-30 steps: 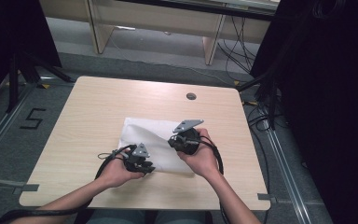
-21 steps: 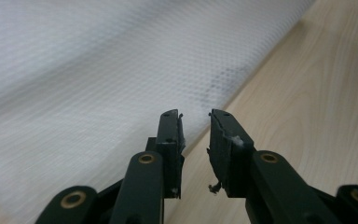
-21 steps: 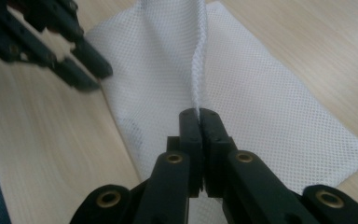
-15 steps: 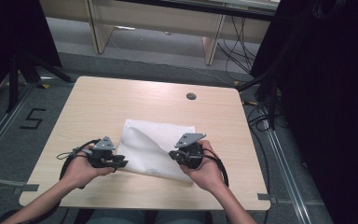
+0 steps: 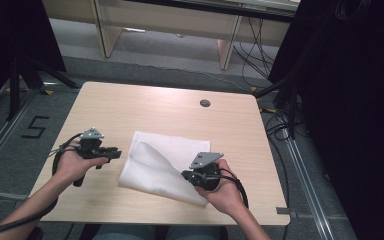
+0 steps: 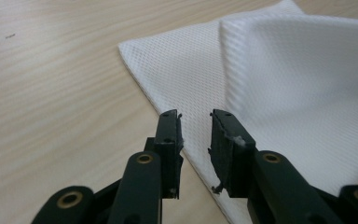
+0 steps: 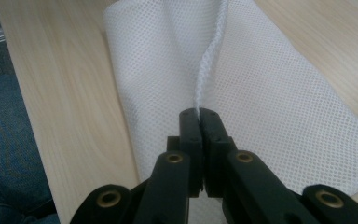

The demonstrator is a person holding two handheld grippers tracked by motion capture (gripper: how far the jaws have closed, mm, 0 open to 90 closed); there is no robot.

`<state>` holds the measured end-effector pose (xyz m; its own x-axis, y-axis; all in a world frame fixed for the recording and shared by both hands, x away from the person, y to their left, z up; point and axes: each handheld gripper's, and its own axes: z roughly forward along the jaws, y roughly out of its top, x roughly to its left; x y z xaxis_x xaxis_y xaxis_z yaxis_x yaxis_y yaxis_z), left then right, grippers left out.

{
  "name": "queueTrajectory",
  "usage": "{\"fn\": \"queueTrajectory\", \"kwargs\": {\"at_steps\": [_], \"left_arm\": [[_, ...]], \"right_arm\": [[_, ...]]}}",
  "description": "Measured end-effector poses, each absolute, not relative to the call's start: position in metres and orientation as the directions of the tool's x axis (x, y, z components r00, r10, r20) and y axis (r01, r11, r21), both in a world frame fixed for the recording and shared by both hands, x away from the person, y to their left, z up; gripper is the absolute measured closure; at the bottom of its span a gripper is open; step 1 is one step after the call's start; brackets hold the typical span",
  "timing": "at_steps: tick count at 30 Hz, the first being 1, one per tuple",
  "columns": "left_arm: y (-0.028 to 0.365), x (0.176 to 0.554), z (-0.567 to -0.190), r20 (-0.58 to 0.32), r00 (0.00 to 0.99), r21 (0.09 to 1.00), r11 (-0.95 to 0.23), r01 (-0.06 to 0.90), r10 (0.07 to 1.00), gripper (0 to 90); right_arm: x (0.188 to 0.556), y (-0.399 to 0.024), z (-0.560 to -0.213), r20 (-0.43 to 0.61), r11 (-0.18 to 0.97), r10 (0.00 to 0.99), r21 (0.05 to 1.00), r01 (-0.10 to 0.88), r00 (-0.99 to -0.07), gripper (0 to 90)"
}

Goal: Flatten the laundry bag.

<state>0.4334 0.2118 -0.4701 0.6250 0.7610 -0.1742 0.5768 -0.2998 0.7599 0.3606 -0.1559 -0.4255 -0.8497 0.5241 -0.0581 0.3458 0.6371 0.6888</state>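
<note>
A white mesh cloth (image 5: 155,150) lies on the wooden table (image 5: 145,105), folded over itself. My right gripper (image 5: 185,174) is at the cloth's near right part, shut on a raised edge of it. In the right gripper view the jaws (image 7: 199,114) pinch that corded edge, which runs away from them over the cloth (image 7: 261,93). My left gripper (image 5: 116,152) hovers just left of the cloth, pointing at it. In the left gripper view its jaws (image 6: 196,123) stand open above the cloth's edge (image 6: 284,70), with nothing between them.
A round cable hole (image 5: 205,103) sits in the table's far right part. The person's leg (image 7: 9,154) is beyond the near table edge. Dark stands and cables surround the table on the floor.
My left gripper has moved left, off the middle of the cloth to its left edge. My right gripper has drawn to the near right with the cloth's edge, which now stands raised.
</note>
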Motion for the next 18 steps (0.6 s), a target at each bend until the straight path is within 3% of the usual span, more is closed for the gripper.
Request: {"fn": "queueTrajectory", "kwargs": {"at_steps": [2,9,12,13,18], "left_arm": [[0.200,0.457,-0.476,-0.166,0.658,0.743,-0.345,0.573,0.735,72.2],[0.171,0.487,-0.500,-0.182,0.750,0.670,-0.478,0.568,0.636,76.8],[0.169,0.489,-0.507,-0.191,0.753,0.658,-0.487,0.575,0.630,78.2],[0.171,0.491,-0.508,-0.235,0.739,0.657,-0.457,0.599,0.631,79.3],[0.172,0.490,-0.509,-0.225,0.737,0.662,-0.455,0.596,0.638,81.7]], "right_arm": [[0.361,-0.156,-0.424,-0.060,0.639,0.515,0.692,0.335,-0.855,89.9],[0.364,-0.153,-0.424,-0.083,0.655,0.507,0.684,0.321,-0.858,89.9],[0.365,-0.152,-0.423,-0.098,0.665,0.490,0.684,0.299,-0.866,90.0],[0.363,-0.152,-0.421,-0.099,0.662,0.495,0.686,0.302,-0.863,90.0],[0.359,-0.152,-0.419,-0.093,0.668,0.467,0.688,0.282,-0.879,90.0]]}}
